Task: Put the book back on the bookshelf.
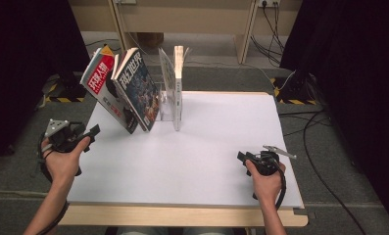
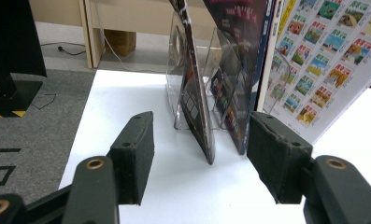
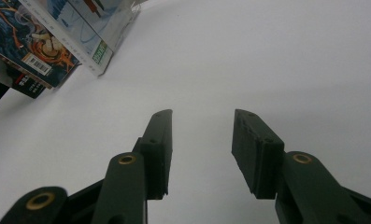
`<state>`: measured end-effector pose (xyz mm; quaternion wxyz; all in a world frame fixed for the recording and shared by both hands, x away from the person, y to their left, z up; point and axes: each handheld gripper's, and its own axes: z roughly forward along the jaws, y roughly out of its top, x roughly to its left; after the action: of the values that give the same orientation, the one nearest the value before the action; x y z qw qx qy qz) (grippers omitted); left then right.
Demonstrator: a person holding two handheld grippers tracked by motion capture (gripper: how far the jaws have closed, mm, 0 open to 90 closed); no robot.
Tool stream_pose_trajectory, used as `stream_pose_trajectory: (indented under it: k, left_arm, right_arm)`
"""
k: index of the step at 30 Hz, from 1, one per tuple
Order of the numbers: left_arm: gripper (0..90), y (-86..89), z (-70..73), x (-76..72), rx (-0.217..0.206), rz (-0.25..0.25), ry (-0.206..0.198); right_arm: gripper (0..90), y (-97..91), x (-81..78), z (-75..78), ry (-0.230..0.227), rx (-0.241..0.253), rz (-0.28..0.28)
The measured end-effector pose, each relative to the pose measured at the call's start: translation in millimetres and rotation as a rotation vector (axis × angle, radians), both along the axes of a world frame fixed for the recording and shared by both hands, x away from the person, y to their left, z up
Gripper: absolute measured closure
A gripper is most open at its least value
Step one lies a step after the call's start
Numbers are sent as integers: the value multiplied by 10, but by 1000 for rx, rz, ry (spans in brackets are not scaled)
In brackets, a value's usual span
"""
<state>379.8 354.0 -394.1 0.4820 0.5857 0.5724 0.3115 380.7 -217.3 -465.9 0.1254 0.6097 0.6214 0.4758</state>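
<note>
Magazines in a rack, two claws at rest. A clear acrylic magazine rack [image 1: 166,105] stands at the twelve o'clock edge of the white-topped desk [image 1: 202,161]. A red-and-white glossy magazine [image 1: 101,83] and a dark-blue illustrated magazine [image 1: 138,90] lean out of it toward ten o'clock, their lower edges on the desk; a thin pale magazine [image 1: 178,88] stands upright at the rack's three o'clock side.

The left claw [image 1: 91,133], at nine o'clock on the desk edge, has its jaws wide apart and holds nothing; it points at the leaning pair, near but apart from them. The right claw [image 1: 242,157], at four o'clock, is likewise spread and empty, well apart from the rack.

Handling, as a judgement: the magazines are light, limp and slick-covered, so a pinch at a free corner would bend or slip; the spine side or the lower edge, where pages are stiffest, is the safer hold.

The left gripper view gives the lower edges of the magazines [image 2: 206,135] and the rack's transparent dividers [image 2: 223,70], which the high view flattens; the high view alone gives the covers' lean and both hands' spacing.
</note>
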Motion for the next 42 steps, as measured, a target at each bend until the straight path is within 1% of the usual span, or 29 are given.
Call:
stream_pose_trajectory:
  k: [10,13,14,15,16,17,22,24,26,27,29,31,32,33,34,35,38,39,41,42]
  left_arm:
    - [405,-18,-115,-155,19,-9,-4]
    - [402,-33,-177,-225,26,-18,-2]
    - [402,-43,-217,-260,28,-23,3]
    - [402,-43,-217,-260,28,-23,3]
    - [401,-49,-259,-296,29,-27,8]
    - [401,-49,-259,-296,29,-27,8]
    - [401,-62,-365,-399,33,-38,11]
    - [400,-63,-384,-415,33,-40,11]
    - [399,-57,-454,-455,40,-45,19]
    - [399,-57,-454,-455,40,-45,19]
    - [398,-54,-512,-479,42,-49,26]
    - [397,-53,-569,-504,52,-55,34]
    - [397,-52,-620,-530,64,-62,38]
    - [397,-52,-620,-530,64,-62,38]
    - [397,-49,-671,-552,59,-68,45]
    - [397,-49,-671,-552,59,-68,45]
    - [397,-40,-782,-597,63,-74,68]
    - [398,-40,-782,-597,63,-74,68]
    - [399,-37,-830,-616,61,-75,74]
    - [399,-36,-853,-626,70,-77,78]
  right_arm:
    - [591,-1,-6,3,0,-2,3]
    - [591,1,-6,3,-1,-1,2]
    - [591,2,-5,1,-1,-1,2]
    - [591,2,-5,1,-1,-1,2]
    - [591,5,-6,1,0,-2,2]
    - [591,5,-6,1,0,-2,2]
    - [591,6,-11,3,-2,-1,3]
    - [591,3,-10,3,-2,-2,3]
    - [591,3,-11,3,-2,-3,2]
    - [591,3,-11,3,-2,-3,2]
    - [591,-1,-12,2,-4,-5,3]
    - [591,-3,-13,1,-5,-7,-1]
    - [591,-6,-12,-2,-3,-6,-1]
    - [591,-6,-12,-2,-3,-6,-1]
    - [591,-4,-13,-4,1,-4,-2]
    - [591,-4,-13,-4,1,-4,-2]
    - [590,-9,-14,-7,-1,-8,-1]
    - [590,-9,-14,-7,-1,-8,-1]
    - [591,-14,-12,-9,-3,-11,-4]
    - [591,-11,-12,-10,1,-5,-5]
